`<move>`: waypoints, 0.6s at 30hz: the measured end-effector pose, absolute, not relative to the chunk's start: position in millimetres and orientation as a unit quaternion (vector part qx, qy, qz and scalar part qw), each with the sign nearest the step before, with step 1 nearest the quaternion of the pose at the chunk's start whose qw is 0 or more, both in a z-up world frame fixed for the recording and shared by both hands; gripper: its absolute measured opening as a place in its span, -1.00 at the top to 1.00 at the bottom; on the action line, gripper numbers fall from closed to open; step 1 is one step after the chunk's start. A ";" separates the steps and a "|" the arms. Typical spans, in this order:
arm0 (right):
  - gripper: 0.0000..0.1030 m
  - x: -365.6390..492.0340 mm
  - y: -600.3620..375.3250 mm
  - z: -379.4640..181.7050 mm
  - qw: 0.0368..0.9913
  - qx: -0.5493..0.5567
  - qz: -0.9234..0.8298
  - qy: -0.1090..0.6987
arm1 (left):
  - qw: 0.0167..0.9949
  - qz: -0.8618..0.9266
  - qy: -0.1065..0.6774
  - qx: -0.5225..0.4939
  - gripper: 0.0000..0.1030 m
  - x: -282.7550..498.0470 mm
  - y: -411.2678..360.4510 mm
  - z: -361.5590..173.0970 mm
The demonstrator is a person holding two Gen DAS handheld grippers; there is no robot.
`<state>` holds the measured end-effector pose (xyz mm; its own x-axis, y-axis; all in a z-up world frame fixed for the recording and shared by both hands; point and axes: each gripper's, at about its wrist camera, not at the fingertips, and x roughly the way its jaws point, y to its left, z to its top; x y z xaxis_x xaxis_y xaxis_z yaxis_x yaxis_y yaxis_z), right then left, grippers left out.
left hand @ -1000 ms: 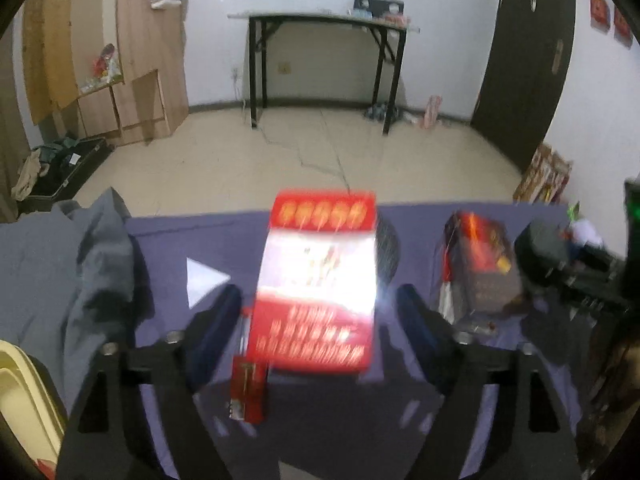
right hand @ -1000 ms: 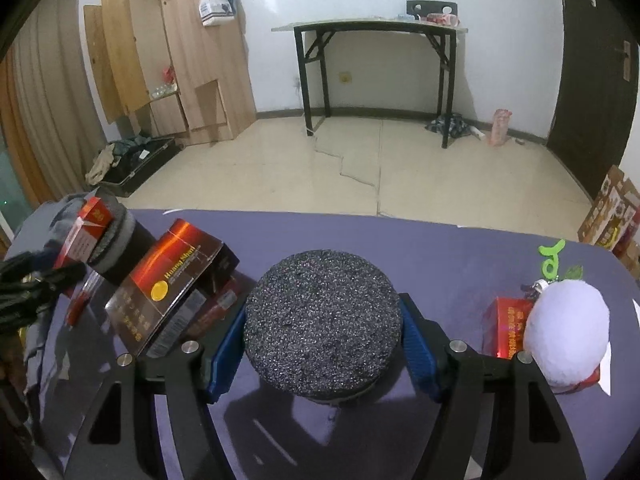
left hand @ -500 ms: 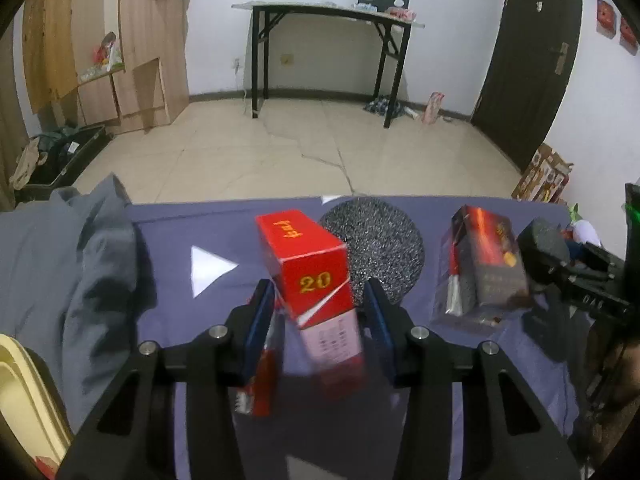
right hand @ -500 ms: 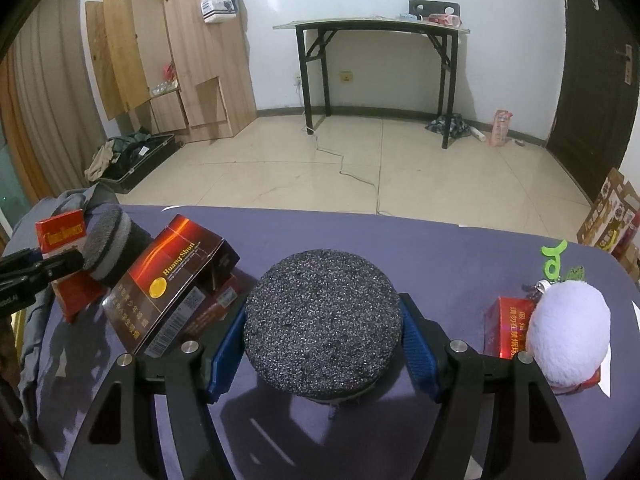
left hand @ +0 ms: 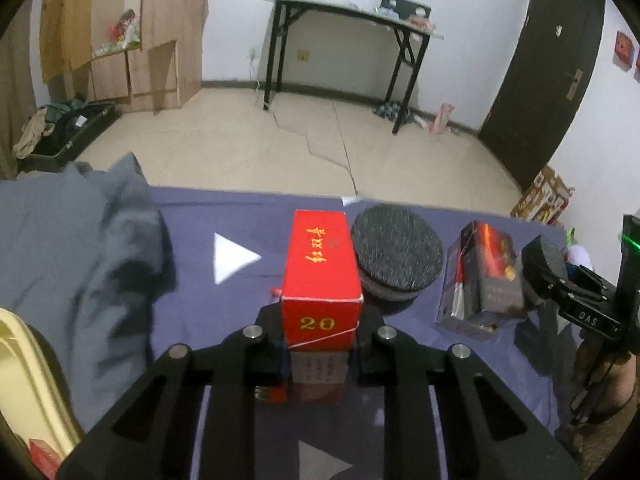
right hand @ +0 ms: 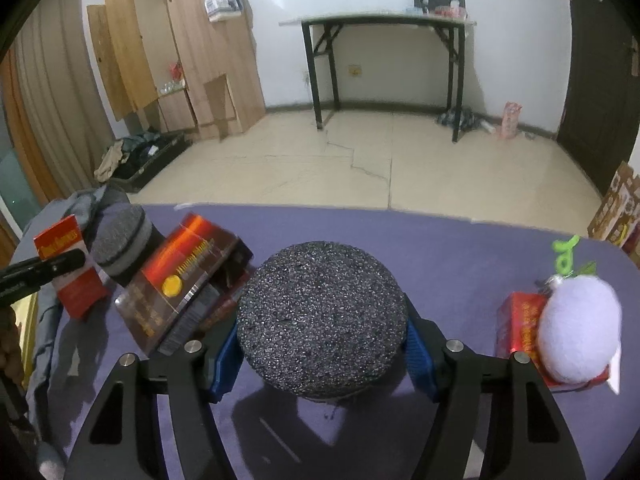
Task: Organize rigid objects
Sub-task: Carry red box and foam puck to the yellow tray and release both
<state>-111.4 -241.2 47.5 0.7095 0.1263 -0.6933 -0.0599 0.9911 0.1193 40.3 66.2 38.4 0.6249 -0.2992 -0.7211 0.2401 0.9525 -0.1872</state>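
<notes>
Red box (left hand: 320, 276), light stiff card (crushable), sits clenched by its narrow sides in the left gripper (left hand: 320, 356); right gripper (right hand: 320, 350) is closing around the foam disc (right hand: 320, 320).

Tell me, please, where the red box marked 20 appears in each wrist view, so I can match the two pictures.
Left wrist view: the red box stands at centre, clamped in the left gripper.
Right wrist view: the same box is at the far left edge, with a dark gripper finger across it.
Shared landmark: the dark glossy box, right of the red box in both views.
</notes>
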 end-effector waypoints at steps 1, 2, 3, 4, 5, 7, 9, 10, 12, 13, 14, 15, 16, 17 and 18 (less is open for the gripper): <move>-0.31 -115.7 -242.3 54.3 0.930 0.042 0.048 0.362 | 0.905 -0.142 0.398 -0.041 0.56 36.4 71.7 46.0; -0.31 -119.9 -242.9 60.0 0.936 0.040 0.046 0.347 | 0.911 -0.130 0.388 -0.044 0.55 31.2 79.0 55.8; -0.31 -126.1 -244.3 70.3 0.944 0.036 0.042 0.327 | 0.919 -0.116 0.375 -0.049 0.56 23.8 87.6 68.1; -0.31 -130.7 -244.7 76.5 0.948 0.034 0.040 0.314 | 0.924 -0.106 0.362 -0.055 0.56 16.0 97.1 77.2; -0.30 -138.2 -244.4 86.6 0.954 0.033 0.043 0.294 | 0.933 -0.086 0.342 -0.067 0.55 2.5 113.9 93.4; -0.30 -151.7 -237.3 104.9 0.962 0.034 0.067 0.263 | 0.948 -0.038 0.305 -0.088 0.56 -24.7 147.7 117.2; -0.30 -164.3 -215.7 123.0 0.965 0.024 0.113 0.234 | 0.953 0.014 0.282 -0.114 0.56 -55.9 190.4 130.3; -0.30 -169.5 -201.3 129.7 0.964 0.018 0.140 0.225 | 0.951 0.041 0.280 -0.123 0.56 -68.6 209.5 130.5; -0.30 -178.0 -158.0 138.7 0.952 -0.005 0.212 0.222 | 0.941 0.104 0.287 -0.146 0.56 -89.6 248.4 123.4; -0.30 -181.2 -130.6 139.7 0.941 -0.026 0.249 0.228 | 0.933 0.135 0.291 -0.166 0.56 -99.6 270.4 115.7; -0.30 -182.9 -109.8 138.9 0.931 -0.042 0.277 0.235 | 0.927 0.148 0.293 -0.182 0.56 -105.2 284.5 109.1; -0.30 -184.5 -84.8 136.9 0.918 -0.059 0.307 0.244 | 0.918 0.163 0.301 -0.202 0.56 -111.1 301.7 98.0; -0.30 -186.3 -48.7 133.0 0.897 -0.079 0.351 0.257 | 0.907 0.184 0.310 -0.217 0.56 -114.6 315.8 86.9; -0.30 -187.2 -26.3 130.6 0.882 -0.092 0.379 0.265 | 0.893 0.212 0.320 -0.236 0.56 -117.0 331.8 73.1; -0.30 -189.4 1.4 127.8 0.865 -0.110 0.408 0.271 | 0.881 0.229 0.331 -0.251 0.56 -118.0 343.2 61.0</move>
<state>-189.4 1.4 127.8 0.5204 0.6454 -0.5591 -0.7649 0.6435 0.0308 -118.0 343.2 61.0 0.6770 0.2368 -0.6969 -0.5686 0.7695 -0.2909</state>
